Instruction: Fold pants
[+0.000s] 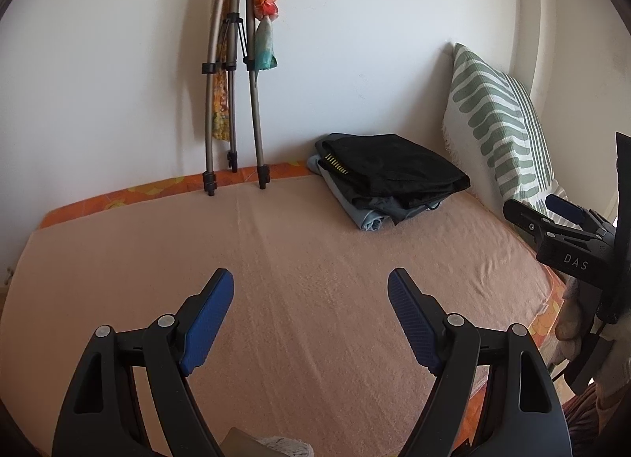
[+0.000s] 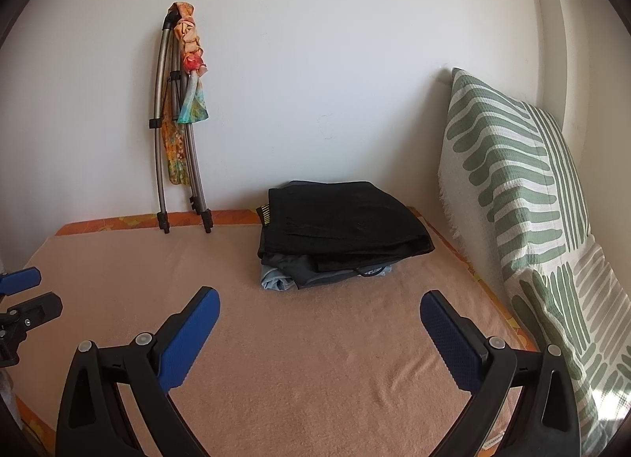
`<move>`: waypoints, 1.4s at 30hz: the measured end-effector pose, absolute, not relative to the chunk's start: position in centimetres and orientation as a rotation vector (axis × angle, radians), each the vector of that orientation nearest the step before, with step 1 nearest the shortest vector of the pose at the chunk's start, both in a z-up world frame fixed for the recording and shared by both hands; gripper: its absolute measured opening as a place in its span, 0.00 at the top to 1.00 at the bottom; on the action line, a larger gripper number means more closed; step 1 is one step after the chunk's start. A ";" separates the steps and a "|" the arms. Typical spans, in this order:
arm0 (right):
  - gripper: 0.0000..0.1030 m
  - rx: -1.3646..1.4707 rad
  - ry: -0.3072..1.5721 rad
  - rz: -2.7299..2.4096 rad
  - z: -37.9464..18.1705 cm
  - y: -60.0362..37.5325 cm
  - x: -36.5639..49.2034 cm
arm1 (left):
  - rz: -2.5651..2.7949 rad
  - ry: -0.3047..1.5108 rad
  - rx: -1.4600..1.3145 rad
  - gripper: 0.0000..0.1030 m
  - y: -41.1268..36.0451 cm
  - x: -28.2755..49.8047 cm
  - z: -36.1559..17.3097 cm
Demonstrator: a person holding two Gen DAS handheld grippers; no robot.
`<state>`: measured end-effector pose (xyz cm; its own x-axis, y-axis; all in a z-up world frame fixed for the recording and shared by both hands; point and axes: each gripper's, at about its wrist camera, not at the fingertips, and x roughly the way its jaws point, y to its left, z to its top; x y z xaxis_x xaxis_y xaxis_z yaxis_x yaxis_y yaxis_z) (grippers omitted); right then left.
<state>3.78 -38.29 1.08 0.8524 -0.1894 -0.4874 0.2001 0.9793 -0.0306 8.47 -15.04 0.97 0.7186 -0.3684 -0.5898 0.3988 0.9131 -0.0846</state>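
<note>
Both tongs are spread wide and hold nothing: the left tongs (image 1: 310, 285) hover low in their frame over the bare pink bed cover (image 1: 276, 244), and the right tongs (image 2: 320, 309) do likewise in the right wrist view. The pants (image 2: 339, 216) lie as a black folded layer on top of a small stack at mid-frame, near the wall and just beside the green-patterned pillow (image 2: 512, 189). The likely slip is pinching too deep, catching the grey and light-blue garments (image 2: 284, 279) underneath, so the whole stack drags or tumbles toward the tripod (image 2: 177, 149) at upper left.
</note>
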 end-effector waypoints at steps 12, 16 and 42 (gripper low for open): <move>0.00 0.012 0.507 -0.201 1.1 -37.9 3.6 | -0.428 0.619 0.056 0.22 -15.6 8.0 1.6; 0.00 0.024 0.508 -0.200 1.1 -38.0 3.6 | -0.427 0.617 0.058 0.22 -15.7 8.0 1.6; 0.00 0.012 0.511 -0.195 1.0 -37.9 3.6 | -0.424 0.609 0.071 0.22 -15.8 7.5 1.7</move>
